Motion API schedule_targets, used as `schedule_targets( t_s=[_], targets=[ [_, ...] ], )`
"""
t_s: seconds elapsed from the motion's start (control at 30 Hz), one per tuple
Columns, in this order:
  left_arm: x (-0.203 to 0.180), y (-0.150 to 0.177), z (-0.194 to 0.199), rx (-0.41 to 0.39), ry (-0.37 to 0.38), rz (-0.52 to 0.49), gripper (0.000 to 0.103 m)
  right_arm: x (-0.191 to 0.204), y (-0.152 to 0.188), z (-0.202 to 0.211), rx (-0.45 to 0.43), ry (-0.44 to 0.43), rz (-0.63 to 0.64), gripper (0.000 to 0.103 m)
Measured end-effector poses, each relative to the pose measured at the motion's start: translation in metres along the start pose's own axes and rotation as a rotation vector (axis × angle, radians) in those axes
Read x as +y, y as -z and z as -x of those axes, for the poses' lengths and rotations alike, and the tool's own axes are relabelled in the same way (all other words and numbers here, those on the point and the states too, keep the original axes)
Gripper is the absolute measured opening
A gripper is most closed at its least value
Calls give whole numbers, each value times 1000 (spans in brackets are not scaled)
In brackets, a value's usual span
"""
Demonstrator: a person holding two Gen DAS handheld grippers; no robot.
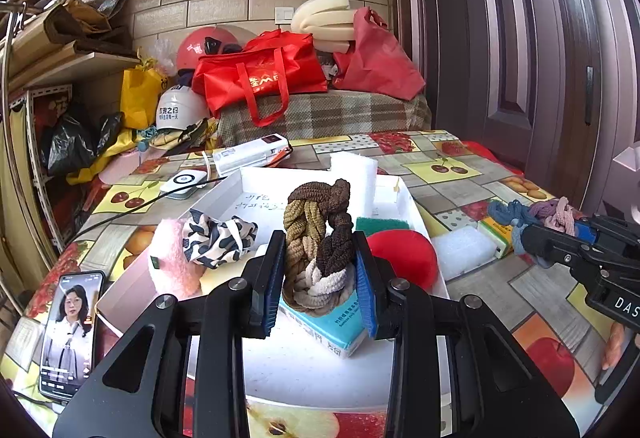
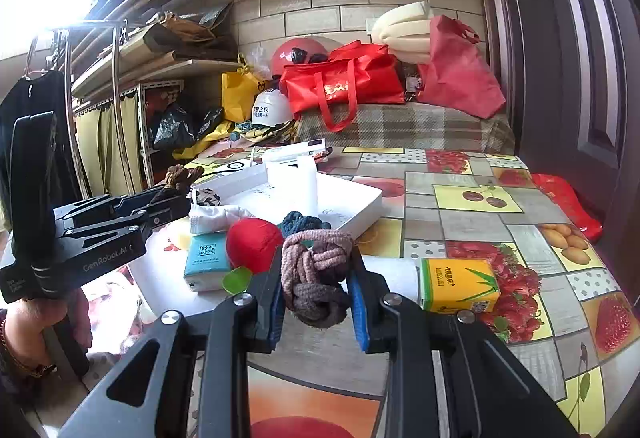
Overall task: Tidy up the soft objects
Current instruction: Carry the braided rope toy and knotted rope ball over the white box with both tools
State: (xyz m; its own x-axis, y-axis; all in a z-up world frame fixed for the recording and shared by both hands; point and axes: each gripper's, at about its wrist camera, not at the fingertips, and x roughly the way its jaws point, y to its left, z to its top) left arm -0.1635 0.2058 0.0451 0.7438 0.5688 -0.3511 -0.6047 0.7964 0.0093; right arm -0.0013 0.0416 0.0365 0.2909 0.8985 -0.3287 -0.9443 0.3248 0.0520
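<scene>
My left gripper [image 1: 320, 278] is shut on a brown, tan and cream braided hair-tie bundle [image 1: 318, 238], held above the white tray [image 1: 408, 194]. It also shows in the right wrist view [image 2: 160, 208]. My right gripper [image 2: 316, 294] is shut on a pink, mauve and brown braided hair-tie bundle [image 2: 316, 274], above the tablecloth to the right of the tray. In the left wrist view it sits at the right [image 1: 532, 238]. In the tray lie a leopard-print scrunchie [image 1: 218, 238], a pink fluffy item [image 1: 172, 262], a red soft ball [image 1: 404, 254] and a teal tissue pack [image 1: 324, 330].
A phone [image 1: 72, 330] lies at the table's left edge. A yellow tissue pack [image 2: 460, 284] and white foam block [image 1: 464, 250] lie right of the tray. A white foam piece [image 1: 354, 174] stands at the tray's back. Red bags [image 1: 260, 78] and helmets are piled beyond the table.
</scene>
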Motion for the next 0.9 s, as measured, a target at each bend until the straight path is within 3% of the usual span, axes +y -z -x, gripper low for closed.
schedule_targets(
  t_s=[0.47, 0.9],
  targets=[
    [2, -1, 0, -1, 0, -4, 32, 7, -1, -4, 10, 0, 11, 27],
    [24, -1, -7, 12, -49, 31, 32, 14, -1, -13, 28, -15, 22, 27]
  ],
)
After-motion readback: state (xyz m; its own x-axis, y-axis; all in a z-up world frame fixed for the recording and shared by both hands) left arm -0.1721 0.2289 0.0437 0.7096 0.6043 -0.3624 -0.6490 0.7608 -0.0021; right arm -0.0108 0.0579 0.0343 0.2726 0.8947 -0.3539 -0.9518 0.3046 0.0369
